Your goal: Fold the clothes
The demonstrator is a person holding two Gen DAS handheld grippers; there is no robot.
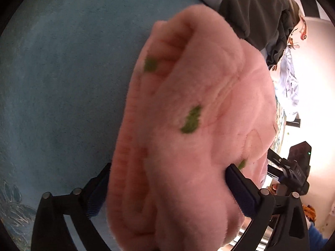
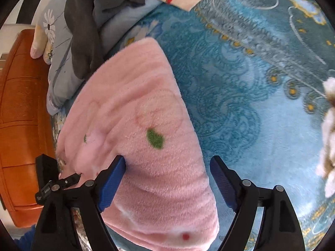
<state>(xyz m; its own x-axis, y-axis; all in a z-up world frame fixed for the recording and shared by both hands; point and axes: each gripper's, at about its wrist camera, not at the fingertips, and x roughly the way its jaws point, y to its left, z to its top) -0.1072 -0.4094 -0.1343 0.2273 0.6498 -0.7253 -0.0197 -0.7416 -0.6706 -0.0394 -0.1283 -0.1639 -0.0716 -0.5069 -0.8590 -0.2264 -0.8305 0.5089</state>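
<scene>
A folded pink fleece garment (image 1: pixel 199 115) with green spots lies on a blue patterned blanket (image 1: pixel 62 83). My left gripper (image 1: pixel 167 167) stands wide open astride the garment's thick near end. Fleece bulges over both blue pads, hiding most of the left one. In the right wrist view the same pink garment (image 2: pixel 146 146) lies between the fingers of my right gripper (image 2: pixel 168 159), which is open. Its left pad (image 2: pixel 114 179) touches the fleece, while its right pad (image 2: pixel 223 182) stands apart over the blanket (image 2: pixel 251 94).
A dark grey garment (image 2: pixel 83 31) is heaped on a pale blue floral cloth (image 2: pixel 58 67) beyond the pink one. Orange wooden furniture (image 2: pixel 21 125) borders the left. A white fluffy thing (image 2: pixel 328 136) lies at the right edge.
</scene>
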